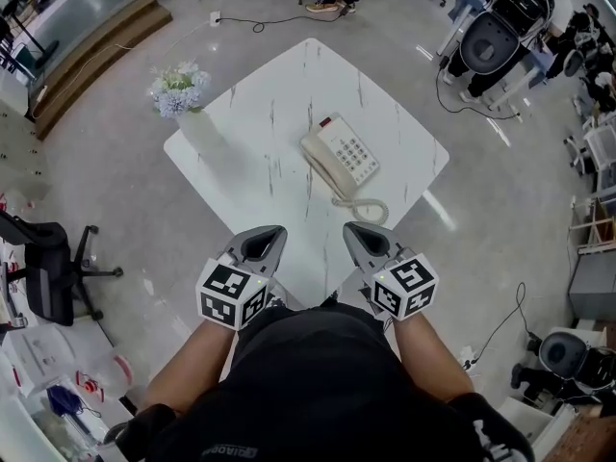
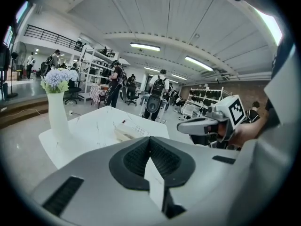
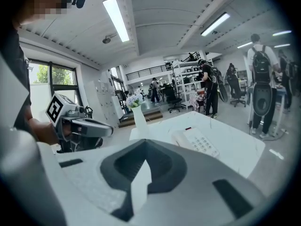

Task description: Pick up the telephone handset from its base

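Observation:
A cream telephone (image 1: 340,157) sits right of centre on the white marble table (image 1: 269,114). Its handset (image 1: 321,167) lies in the cradle along the base's left side, and a coiled cord (image 1: 372,209) loops off the near end. Both grippers hover over the table's near edge, short of the phone. My left gripper (image 1: 271,232) is shut and holds nothing. My right gripper (image 1: 357,230), closer to the cord, is shut and empty as well. The phone (image 2: 128,131) lies ahead in the left gripper view, and the phone (image 3: 196,141) is ahead and to the right in the right gripper view.
A white vase of pale blue flowers (image 1: 183,99) stands at the table's left corner. Around the table are a black office chair (image 1: 48,268), wheeled equipment (image 1: 500,37) and floor cables. People stand by shelving in the background (image 2: 115,84).

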A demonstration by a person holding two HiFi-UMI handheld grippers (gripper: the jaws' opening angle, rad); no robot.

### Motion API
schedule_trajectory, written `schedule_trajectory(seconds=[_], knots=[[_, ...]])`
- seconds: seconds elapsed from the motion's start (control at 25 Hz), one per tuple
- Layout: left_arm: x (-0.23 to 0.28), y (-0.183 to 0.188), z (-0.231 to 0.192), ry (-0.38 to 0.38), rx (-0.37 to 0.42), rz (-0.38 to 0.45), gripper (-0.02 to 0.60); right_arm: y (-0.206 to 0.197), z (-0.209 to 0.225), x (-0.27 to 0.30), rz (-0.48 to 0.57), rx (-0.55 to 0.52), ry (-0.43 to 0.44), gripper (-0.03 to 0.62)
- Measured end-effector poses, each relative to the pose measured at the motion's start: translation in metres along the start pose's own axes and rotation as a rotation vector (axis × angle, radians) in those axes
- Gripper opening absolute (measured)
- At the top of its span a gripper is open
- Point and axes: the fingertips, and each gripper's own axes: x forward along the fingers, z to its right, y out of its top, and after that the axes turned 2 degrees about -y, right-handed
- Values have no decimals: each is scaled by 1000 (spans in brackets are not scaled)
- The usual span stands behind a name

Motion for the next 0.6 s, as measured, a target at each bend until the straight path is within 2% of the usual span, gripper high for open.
schedule_trajectory(seconds=[0.48, 0.6], knots=[[6, 4, -3, 21, 0, -9, 2, 0, 8, 8, 6, -33, 8, 2], [6, 2, -4, 22, -1, -16, 2, 1, 4, 10, 8, -47, 15, 21]])
